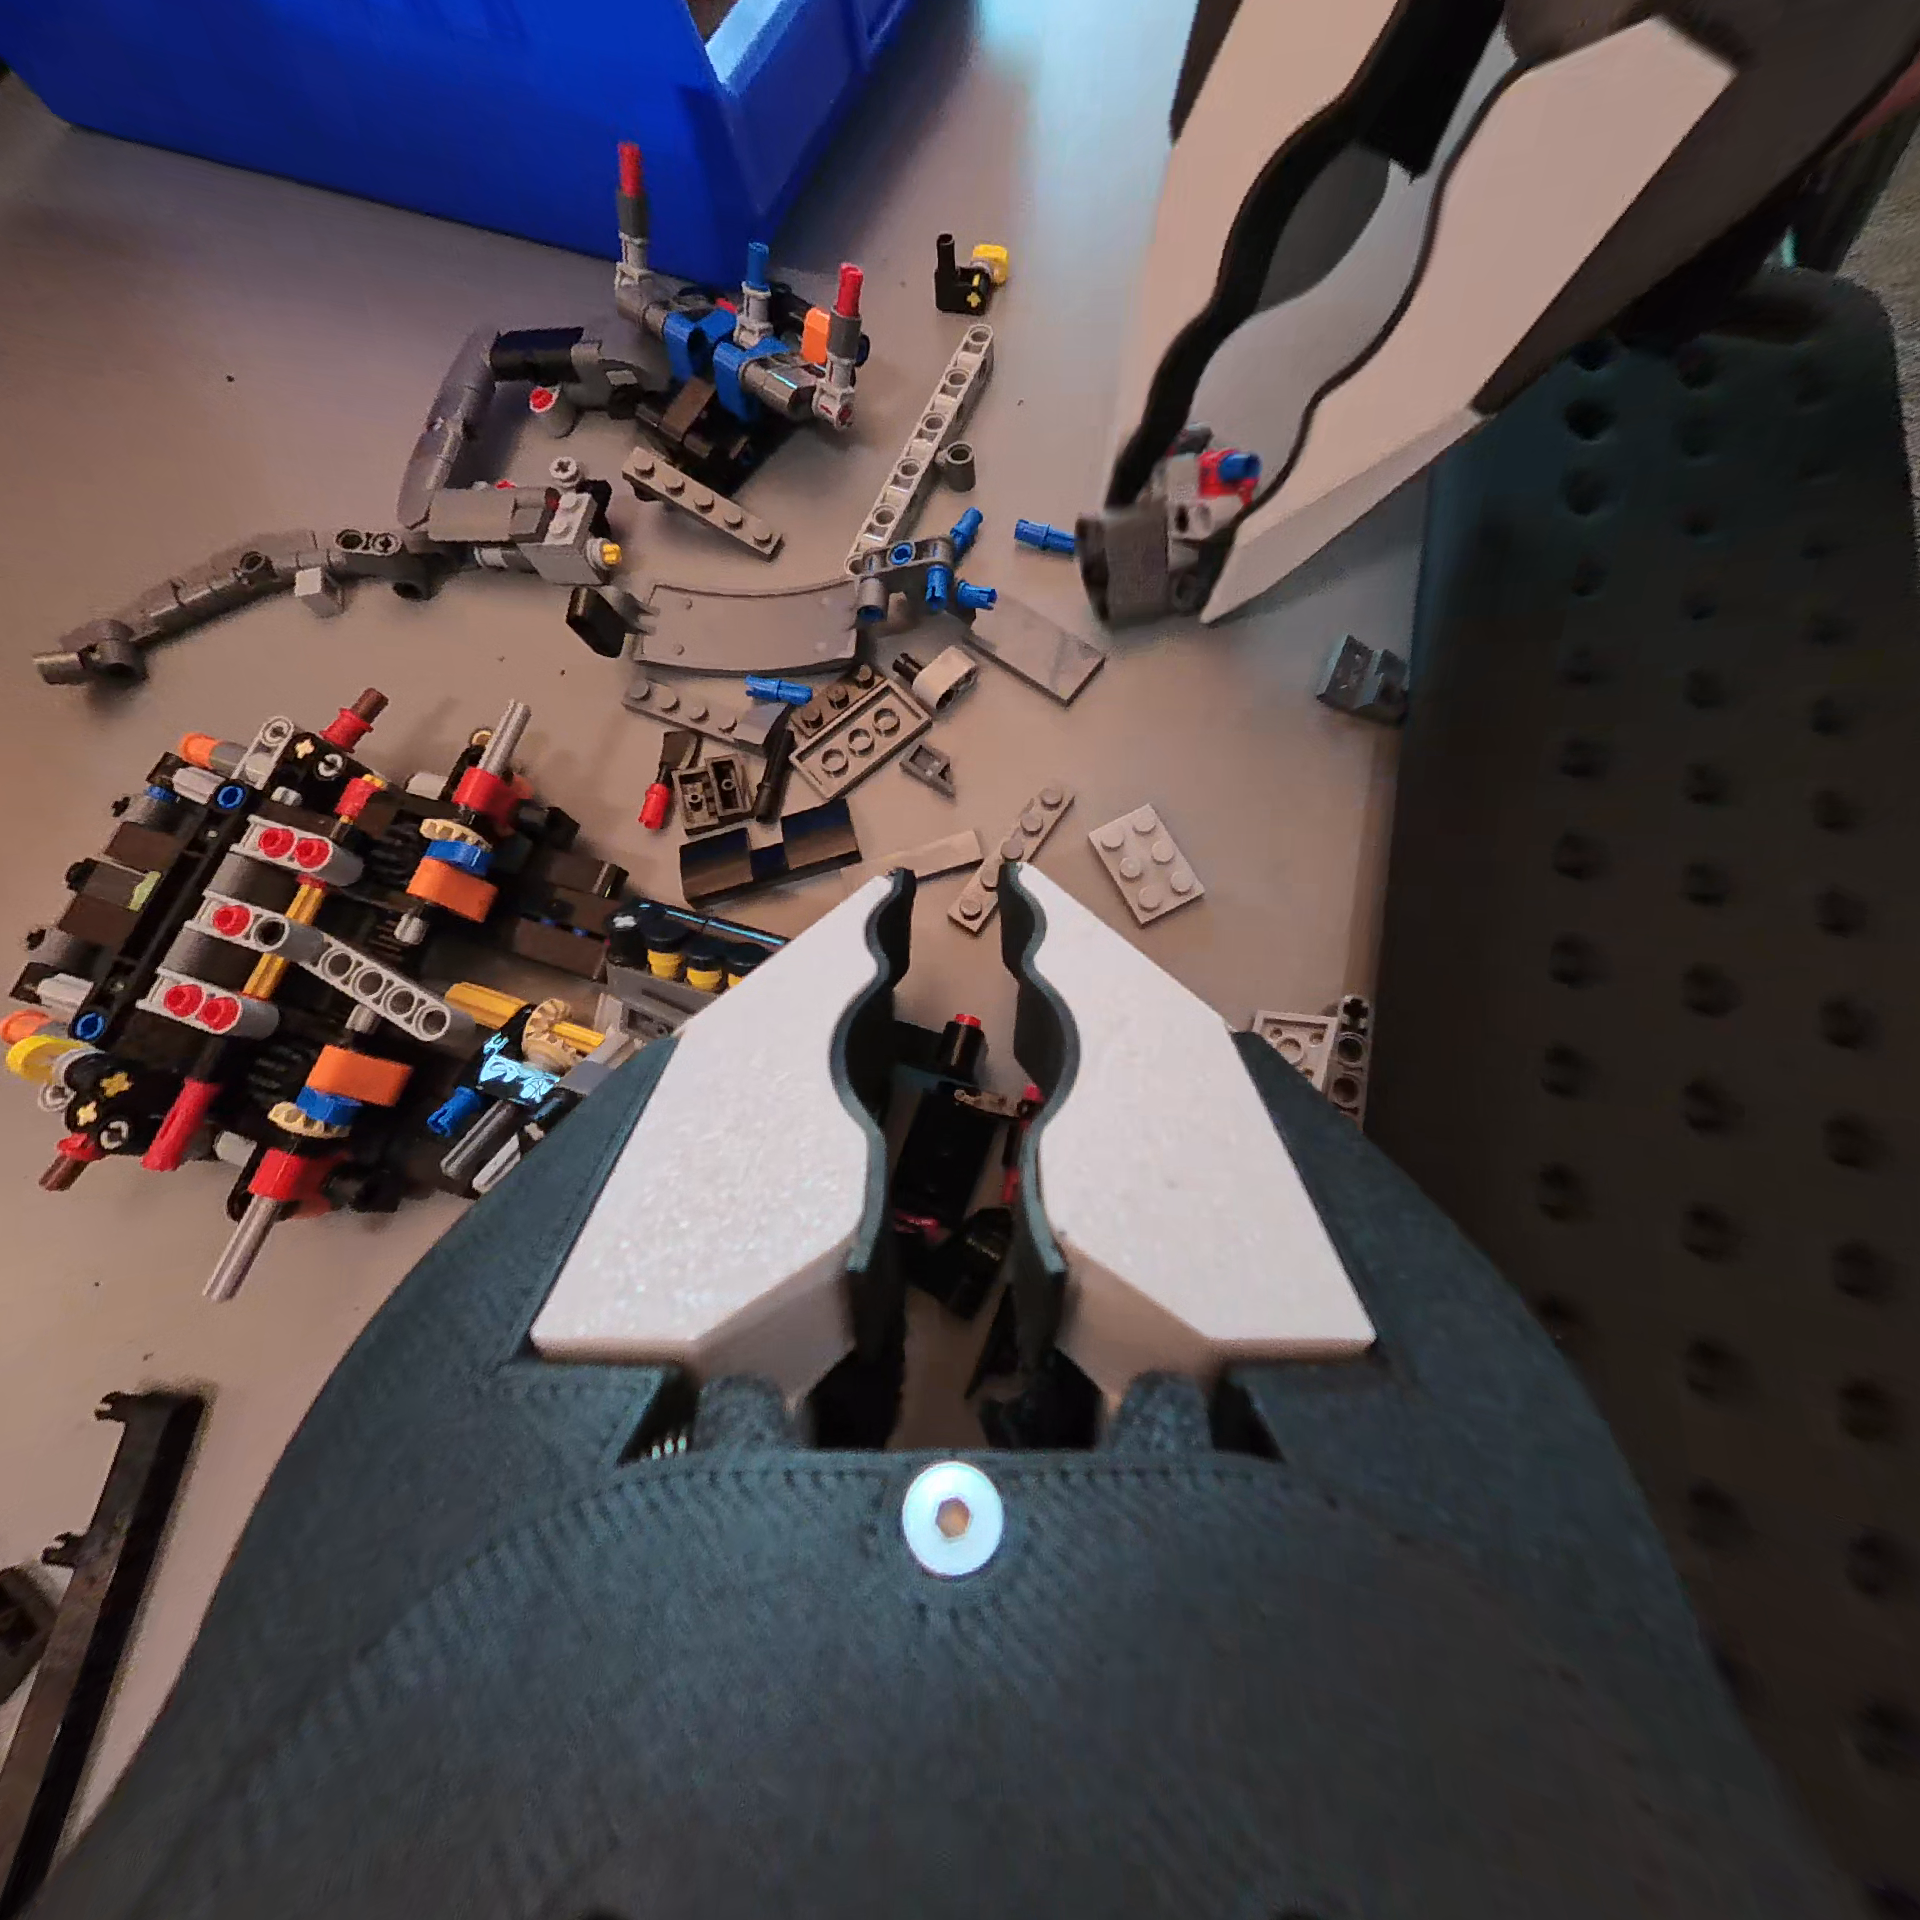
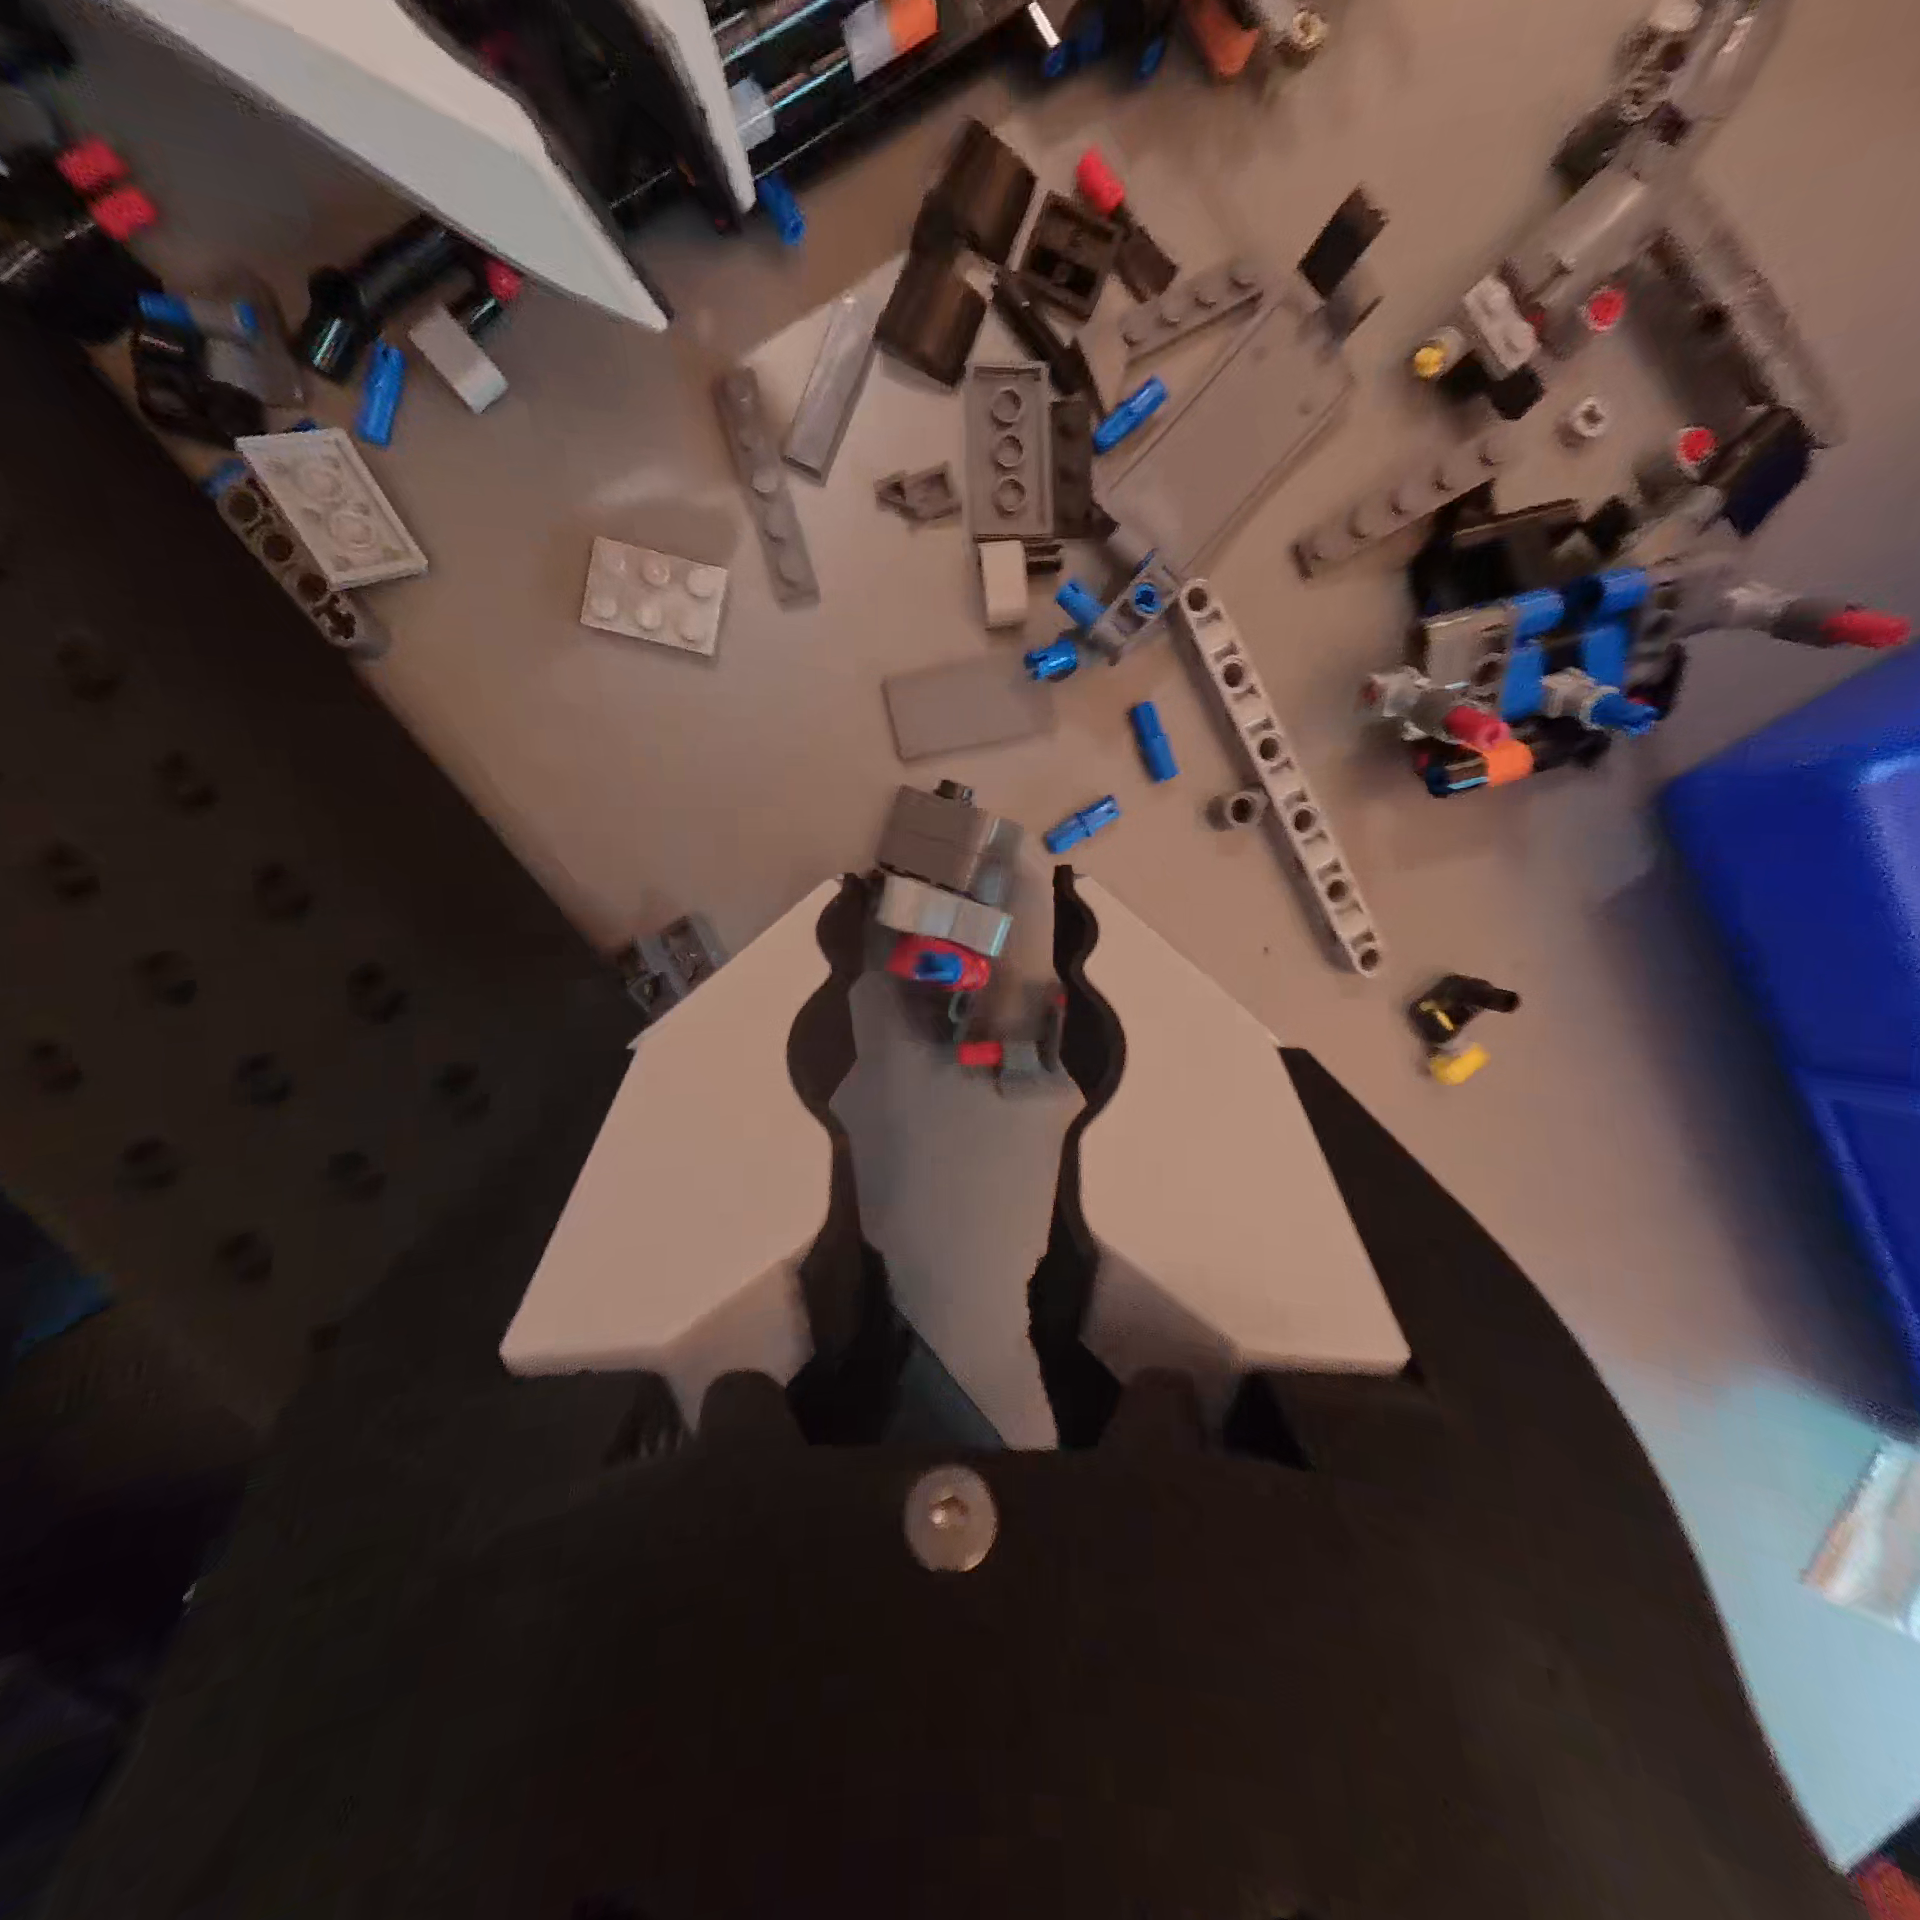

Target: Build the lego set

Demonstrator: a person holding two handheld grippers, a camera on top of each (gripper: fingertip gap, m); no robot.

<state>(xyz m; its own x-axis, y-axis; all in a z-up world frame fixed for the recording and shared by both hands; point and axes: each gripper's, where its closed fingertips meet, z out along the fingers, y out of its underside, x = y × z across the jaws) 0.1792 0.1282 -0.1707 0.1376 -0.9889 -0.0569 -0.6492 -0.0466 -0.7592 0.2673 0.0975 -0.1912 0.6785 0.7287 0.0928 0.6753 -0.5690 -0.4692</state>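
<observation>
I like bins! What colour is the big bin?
Blue bin; the left wrist view shows it best.

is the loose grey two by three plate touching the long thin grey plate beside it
Apart: right wrist view shows bare table between the grey plate and thin plate.

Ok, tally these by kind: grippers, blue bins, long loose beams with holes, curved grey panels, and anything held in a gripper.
Grippers: 2, left gripper and right gripper
Blue bin: 1
Long holed beam: 1
Curved grey panel: 1
Held: 1, small grey build in the right gripper
Total: 6
</observation>
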